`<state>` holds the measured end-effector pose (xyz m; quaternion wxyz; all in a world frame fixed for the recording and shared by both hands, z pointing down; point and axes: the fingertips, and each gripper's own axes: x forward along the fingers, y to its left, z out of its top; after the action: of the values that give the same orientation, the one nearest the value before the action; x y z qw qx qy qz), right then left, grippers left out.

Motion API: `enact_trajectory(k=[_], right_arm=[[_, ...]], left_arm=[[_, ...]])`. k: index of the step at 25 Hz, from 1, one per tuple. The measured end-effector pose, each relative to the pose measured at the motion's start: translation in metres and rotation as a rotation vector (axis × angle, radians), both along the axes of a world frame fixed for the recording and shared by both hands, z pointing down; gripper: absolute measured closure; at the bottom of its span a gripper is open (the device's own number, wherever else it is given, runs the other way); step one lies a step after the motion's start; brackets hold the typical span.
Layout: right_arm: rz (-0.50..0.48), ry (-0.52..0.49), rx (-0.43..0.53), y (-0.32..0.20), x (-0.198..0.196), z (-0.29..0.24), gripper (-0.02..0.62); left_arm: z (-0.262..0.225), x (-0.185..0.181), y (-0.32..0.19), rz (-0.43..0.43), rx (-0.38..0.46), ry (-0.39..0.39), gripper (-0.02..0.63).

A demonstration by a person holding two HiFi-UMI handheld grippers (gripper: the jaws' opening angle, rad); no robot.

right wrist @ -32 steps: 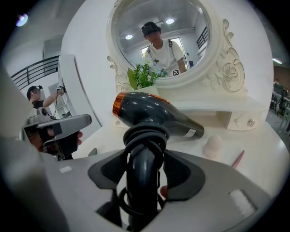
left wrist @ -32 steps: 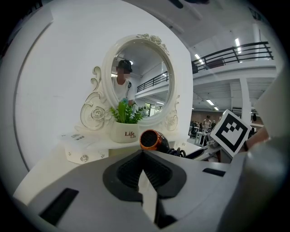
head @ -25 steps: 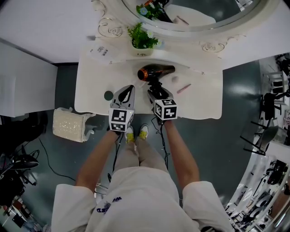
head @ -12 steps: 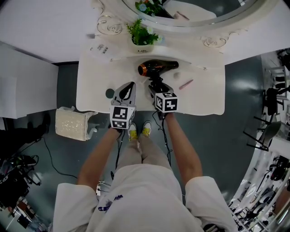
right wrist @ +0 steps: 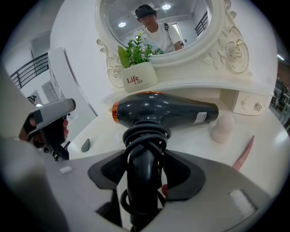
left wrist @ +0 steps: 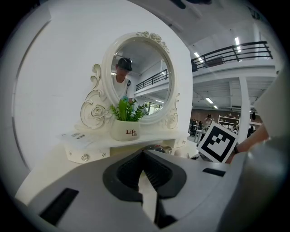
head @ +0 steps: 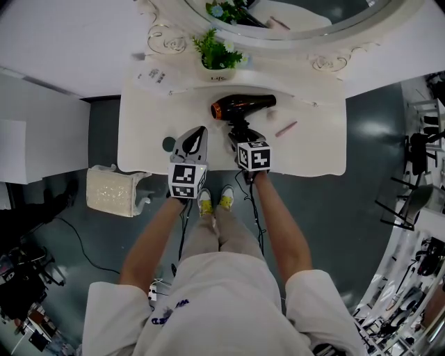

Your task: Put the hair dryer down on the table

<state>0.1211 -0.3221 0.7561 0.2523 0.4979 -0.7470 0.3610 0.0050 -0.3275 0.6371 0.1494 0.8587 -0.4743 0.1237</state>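
A black hair dryer (head: pixel 243 106) with an orange ring at its rear lies crosswise over the white dressing table (head: pixel 146 132). Its cord is wound round the handle. My right gripper (head: pixel 240 135) is shut on that handle, and in the right gripper view the handle (right wrist: pixel 144 181) stands between the jaws with the body (right wrist: pixel 163 111) just beyond them. Whether the dryer rests on the tabletop (right wrist: pixel 195 145) I cannot tell. My left gripper (head: pixel 193 139) hovers at the table's front edge, to the left of the dryer. It is shut and holds nothing (left wrist: pixel 144 154).
A potted plant (head: pixel 217 59) stands on a small shelf under the ornate mirror (head: pixel 299 21). A pink stick (head: pixel 285 129) and a pink sponge (right wrist: pixel 222 128) lie right of the dryer. A small dark green piece (head: pixel 167 145) lies at the left, and a cream basket (head: pixel 110 191) stands on the floor.
The right gripper has carried the hair dryer slightly farther over the table, towards the mirror. The left gripper has hardly moved.
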Motion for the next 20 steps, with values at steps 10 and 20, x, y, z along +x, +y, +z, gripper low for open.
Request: enact_trajectory(k=[10,20], right_arm=[[0.009,0.022,-0.037,-0.004,0.007,0.010,0.331],[0.006,-0.019,-0.084,0.000,0.004,0.018,0.330]], left_arm=[[0.006,-0.004,-0.003,-0.011,-0.016,0.000,0.598],[0.009,-0.002,-0.004,-0.008,-0.020,0.002,0.598]])
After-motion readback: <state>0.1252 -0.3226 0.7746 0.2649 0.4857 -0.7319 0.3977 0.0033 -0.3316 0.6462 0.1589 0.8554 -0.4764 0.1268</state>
